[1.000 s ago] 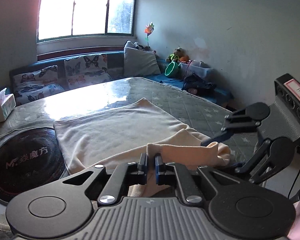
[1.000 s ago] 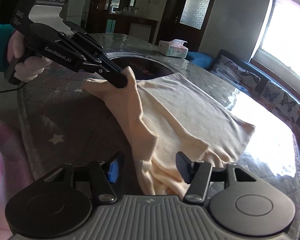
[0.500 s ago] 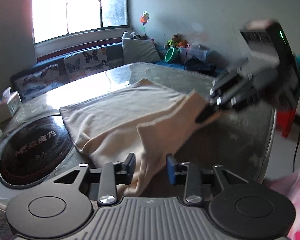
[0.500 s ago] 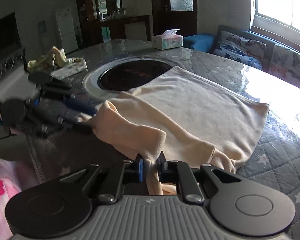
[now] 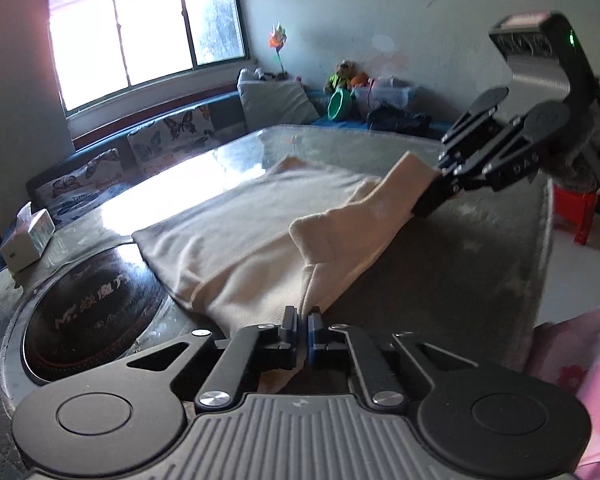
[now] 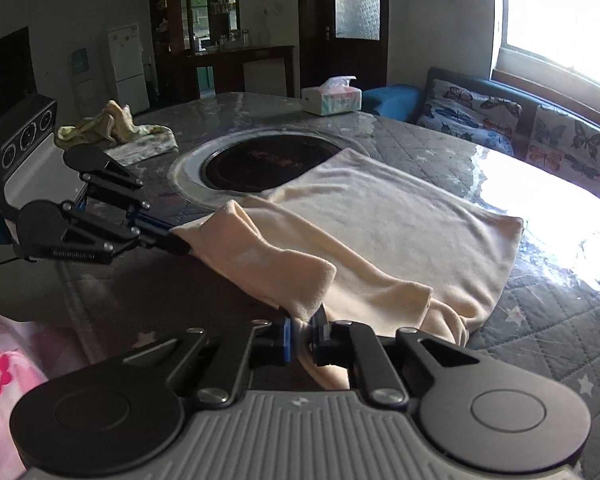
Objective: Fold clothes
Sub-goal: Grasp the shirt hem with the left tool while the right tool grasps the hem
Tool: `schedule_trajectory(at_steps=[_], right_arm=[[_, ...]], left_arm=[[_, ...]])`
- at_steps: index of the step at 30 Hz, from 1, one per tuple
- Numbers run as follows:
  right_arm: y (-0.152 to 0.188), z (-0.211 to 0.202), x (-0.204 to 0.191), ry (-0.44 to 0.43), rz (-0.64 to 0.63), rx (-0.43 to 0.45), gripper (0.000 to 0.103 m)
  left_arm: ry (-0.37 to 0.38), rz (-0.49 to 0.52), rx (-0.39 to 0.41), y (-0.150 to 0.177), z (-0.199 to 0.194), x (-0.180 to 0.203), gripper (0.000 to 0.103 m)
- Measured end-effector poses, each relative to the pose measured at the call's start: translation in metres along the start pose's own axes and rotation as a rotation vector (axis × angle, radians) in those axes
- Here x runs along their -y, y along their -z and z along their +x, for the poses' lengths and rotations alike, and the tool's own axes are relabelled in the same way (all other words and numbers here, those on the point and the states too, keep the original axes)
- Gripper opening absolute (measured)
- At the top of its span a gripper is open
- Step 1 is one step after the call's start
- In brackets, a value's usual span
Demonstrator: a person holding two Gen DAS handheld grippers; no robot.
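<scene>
A cream garment (image 5: 240, 236) lies spread on the round table, also in the right wrist view (image 6: 400, 224). My left gripper (image 5: 303, 320) is shut on its near hem; it shows at the left of the right wrist view (image 6: 180, 245). My right gripper (image 6: 303, 330) is shut on another part of the same edge and shows at the upper right of the left wrist view (image 5: 424, 210). The strip of cloth between the two grippers is lifted and stretched above the table's near side. The rest of the garment stays flat.
A black induction hob (image 5: 92, 312) is set in the table (image 5: 460, 264), partly under the garment. A tissue box (image 6: 332, 98) and a crumpled yellow cloth (image 6: 108, 124) sit at the far side. A butterfly-print sofa (image 5: 164, 140) and a red stool (image 5: 576, 208) stand nearby.
My left gripper opened, then shut again on the hem. My right gripper went from open to shut on the garment's edge. The two grippers moved apart and stretched the cloth.
</scene>
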State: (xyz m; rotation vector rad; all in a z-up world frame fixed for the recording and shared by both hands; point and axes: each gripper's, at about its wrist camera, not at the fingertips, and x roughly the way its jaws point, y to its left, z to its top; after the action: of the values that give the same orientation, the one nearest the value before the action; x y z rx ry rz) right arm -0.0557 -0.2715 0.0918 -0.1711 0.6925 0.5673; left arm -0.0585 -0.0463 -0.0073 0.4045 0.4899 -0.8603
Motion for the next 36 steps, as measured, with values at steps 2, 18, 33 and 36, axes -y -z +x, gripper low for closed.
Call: schedule_trajectory(at_steps=[2,18,33,36], right_arm=[[0.000,-0.013,-0.006,-0.001,-0.005,0.014,0.008],[-0.010,-0.099,-0.051,-0.060,-0.041,0.022,0.008],[-0.052,-0.011,0.044,0.006,0.026,-0.028,0.008],[-0.050,0.018,0.061,0.025,0.054,-0.056,0.008]], left_arm=[[0.013,-0.010,0.018,-0.004,-0.013,0.004,0.005],[0.070,-0.024,0.057,-0.027,-0.095,0.033,0.005],[0.060,-0.059,-0.038,-0.058,0.037,-0.041,0.005],[0.047,-0.088,-0.066,-0.054,0.058,-0.049,0.005]])
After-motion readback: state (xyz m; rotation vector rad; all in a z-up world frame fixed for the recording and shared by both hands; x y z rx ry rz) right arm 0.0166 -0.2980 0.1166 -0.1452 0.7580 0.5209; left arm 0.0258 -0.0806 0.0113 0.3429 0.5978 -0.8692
